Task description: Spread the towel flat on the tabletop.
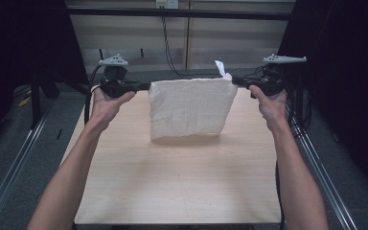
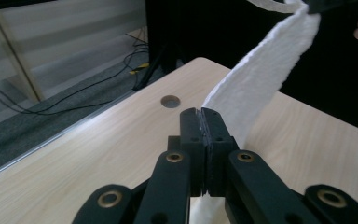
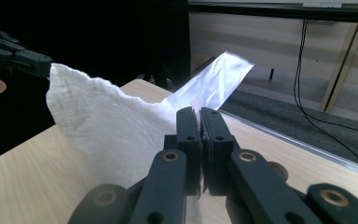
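Two grippers hold one white towel by its upper corners above the wooden table. Left gripper: jaws pressed together on the towel's upper left corner, the cloth running from between them toward the other gripper in the left gripper view. Right gripper: jaws clamped on the upper right corner, where a shiny label stands up beyond the jaw tips. Towel position: hanging flat between both grippers over the far half of the table, lower edge at or just above the tabletop; contact cannot be confirmed.
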A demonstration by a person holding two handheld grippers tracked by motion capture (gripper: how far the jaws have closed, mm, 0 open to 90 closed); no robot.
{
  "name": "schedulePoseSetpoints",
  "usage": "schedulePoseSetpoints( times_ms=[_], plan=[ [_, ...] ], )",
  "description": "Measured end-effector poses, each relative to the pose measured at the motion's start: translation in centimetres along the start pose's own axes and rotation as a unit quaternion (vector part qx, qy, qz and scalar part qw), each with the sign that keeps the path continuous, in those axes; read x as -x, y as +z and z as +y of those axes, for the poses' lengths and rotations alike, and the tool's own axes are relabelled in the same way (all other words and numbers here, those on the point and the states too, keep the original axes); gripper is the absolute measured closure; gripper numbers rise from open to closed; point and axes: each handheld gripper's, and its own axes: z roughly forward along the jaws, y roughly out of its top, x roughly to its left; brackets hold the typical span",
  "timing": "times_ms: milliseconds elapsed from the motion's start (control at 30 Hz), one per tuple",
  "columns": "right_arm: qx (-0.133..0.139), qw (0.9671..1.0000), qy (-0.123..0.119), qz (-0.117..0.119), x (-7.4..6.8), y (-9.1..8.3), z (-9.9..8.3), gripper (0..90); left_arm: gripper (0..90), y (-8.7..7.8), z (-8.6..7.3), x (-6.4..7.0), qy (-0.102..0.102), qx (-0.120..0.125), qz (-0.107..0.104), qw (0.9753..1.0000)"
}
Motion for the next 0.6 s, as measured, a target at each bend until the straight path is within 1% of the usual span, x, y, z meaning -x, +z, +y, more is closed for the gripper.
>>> schedulePoseSetpoints(
  times_ms=[67,100,133,167,200,233,267,300,333,400,467,567,600],
  plan=[
    [-0.004,1.0,0.0,0.003,0.0,-0.3,-1.0,87.2,89.2,0.0,-0.9,0.7,0.004,0.003,-0.009,0.9999],
    [-0.006,1.0,-0.003,0.005,-0.1,-0.4,-1.6,87.2,89.2,0.0,-1.5,1.1,0.008,0.005,-0.008,0.9999],
    [-0.009,0.9999,-0.001,0.007,-0.1,-0.5,-2.2,87.2,89.3,0.0,-2.0,1.4,0.015,0.001,-0.01,0.9998],
    [-0.01,0.9999,0.001,0.009,-0.2,-0.6,-2.8,87.2,89.2,0.0,-2.0,1.4,0.015,0.001,-0.01,0.9998],
    [-0.014,0.9998,0.001,0.011,-0.3,-0.8,-3.4,87.3,89.2,0.1,-3.1,2.1,0.024,-0.014,-0.015,0.9995],
    [-0.018,0.9998,0.0,0.013,-0.4,-0.8,-4.0,87.3,89.2,0.1,-3.1,2.1,0.024,-0.014,-0.015,0.9995],
    [-0.021,0.9997,0.002,0.016,-0.6,-0.9,-4.6,87.3,89.2,-0.1,-4.1,2.4,0.022,-0.012,-0.026,0.9993],
    [-0.024,0.9995,0.0,0.019,-0.8,-0.9,-5.2,87.3,89.2,-0.1,-4.1,2.4,0.022,-0.012,-0.026,0.9993],
    [-0.026,0.9994,0.0,0.022,-1.1,-1.0,-5.8,87.3,89.2,-0.1,-5.0,2.7,0.023,-0.019,-0.028,0.9992],
    [-0.03,0.9991,0.002,0.032,-1.6,-1.1,-6.9,87.3,89.2,-0.2,-5.9,3.0,0.022,-0.021,-0.038,0.9988],
    [-0.034,0.9987,-0.002,0.037,-2.3,-1.3,-8.0,87.3,89.2,-0.3,-6.9,3.5,0.021,-0.022,-0.046,0.9985],
    [-0.041,0.998,-0.009,0.046,-3.3,-1.7,-9.6,87.3,89.2,-0.4,-8.2,4.3,0.026,-0.035,-0.056,0.9975],
    [-0.04,0.9979,-0.009,0.049,-3.5,-1.9,-10.2,87.3,89.2,-0.4,-8.7,4.6,0.023,-0.038,-0.059,0.9973]
  ],
)
